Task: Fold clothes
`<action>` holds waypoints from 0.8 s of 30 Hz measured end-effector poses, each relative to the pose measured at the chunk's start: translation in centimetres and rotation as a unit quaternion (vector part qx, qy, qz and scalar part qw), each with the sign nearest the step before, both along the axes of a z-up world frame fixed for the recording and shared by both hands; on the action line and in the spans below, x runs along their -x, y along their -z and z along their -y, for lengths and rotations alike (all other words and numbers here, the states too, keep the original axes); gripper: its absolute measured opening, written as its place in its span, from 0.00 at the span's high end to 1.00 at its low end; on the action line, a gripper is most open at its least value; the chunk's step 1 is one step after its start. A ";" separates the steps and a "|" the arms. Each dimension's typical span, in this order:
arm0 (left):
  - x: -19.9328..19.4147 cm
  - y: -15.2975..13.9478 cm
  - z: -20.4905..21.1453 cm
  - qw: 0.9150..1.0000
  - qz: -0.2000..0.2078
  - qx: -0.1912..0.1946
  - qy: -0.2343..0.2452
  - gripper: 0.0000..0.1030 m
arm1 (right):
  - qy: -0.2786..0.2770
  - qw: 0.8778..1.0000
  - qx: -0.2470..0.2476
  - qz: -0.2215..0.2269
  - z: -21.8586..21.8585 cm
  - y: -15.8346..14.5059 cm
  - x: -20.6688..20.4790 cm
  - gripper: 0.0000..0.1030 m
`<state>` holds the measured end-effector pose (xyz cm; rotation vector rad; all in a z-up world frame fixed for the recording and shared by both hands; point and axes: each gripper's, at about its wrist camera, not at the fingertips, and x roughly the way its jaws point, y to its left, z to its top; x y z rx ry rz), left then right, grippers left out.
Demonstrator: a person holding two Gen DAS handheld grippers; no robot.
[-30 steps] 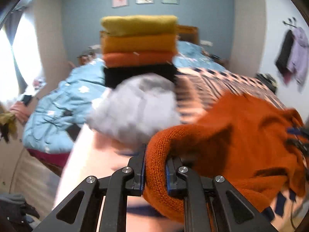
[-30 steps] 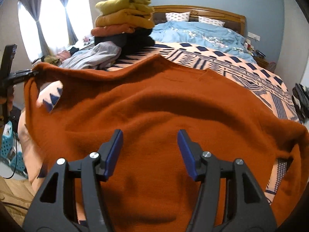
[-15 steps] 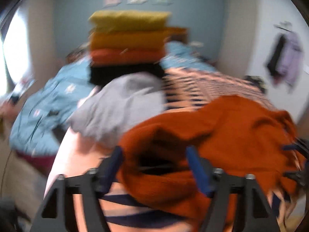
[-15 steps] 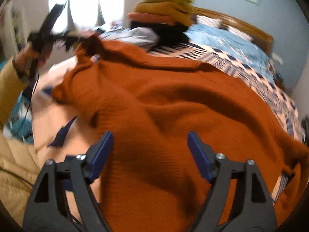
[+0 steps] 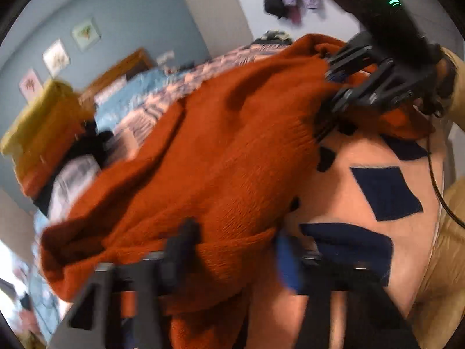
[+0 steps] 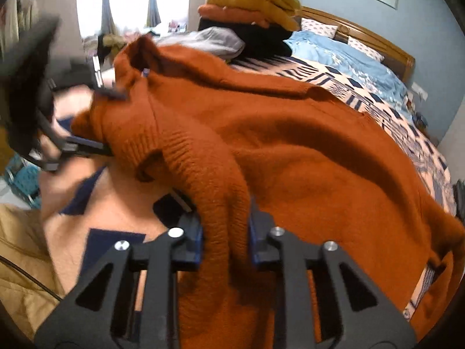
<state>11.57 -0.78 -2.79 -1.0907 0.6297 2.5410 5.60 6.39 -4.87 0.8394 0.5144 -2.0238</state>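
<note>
A rust-orange knitted sweater (image 5: pixel 232 145) lies bunched across the patterned bedspread (image 5: pixel 377 192). My left gripper (image 5: pixel 235 250) has a ribbed edge of it between its fingers, and its jaws are closing with the fabric filling the gap. The right wrist view shows that left gripper (image 6: pixel 107 120) at the sweater's (image 6: pixel 305 151) far left end. My right gripper (image 6: pixel 225 232) is closing too, its blue pads pinching a thick fold of the sweater. In the left wrist view the right gripper (image 5: pixel 331 87) bites the sweater's other end at upper right.
A tall stack of folded clothes (image 6: pixel 255 3) stands behind the sweater, with a loose grey garment (image 6: pixel 215 40) beside it. A blue duvet (image 6: pixel 348 61) and a wooden headboard (image 6: pixel 363 35) lie further back. A person's tan sleeve (image 6: pixel 20 261) is at lower left.
Both grippers opened, then closed on new parts of the sweater. The left one let go of its first grip, rolled and swung down to a ribbed edge. The right one now pinches a fold.
</note>
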 end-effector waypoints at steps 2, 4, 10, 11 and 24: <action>0.6 -1.5 1.6 0.998 -0.002 -0.054 -0.027 0.72 | 0.006 1.000 0.023 0.012 -0.8 -0.8 0.4 0.81; 0.4 -3.3 3.6 0.994 -0.014 -0.096 -0.049 0.73 | 0.008 0.999 0.043 0.021 -1.6 -1.6 0.4 0.82; 0.1 -7.5 8.3 0.970 -0.024 -0.231 -0.076 0.74 | -0.012 0.997 0.077 0.016 -2.7 -4.3 -0.6 0.82; 0.0 -7.8 9.1 0.962 -0.022 -0.260 -0.082 0.74 | -0.012 0.997 0.074 0.011 -2.8 -4.5 -0.9 0.82; 0.9 -3.3 12.9 0.945 0.024 -0.289 -0.154 0.60 | -0.087 0.995 -0.050 0.026 -4.9 -0.3 -6.5 0.74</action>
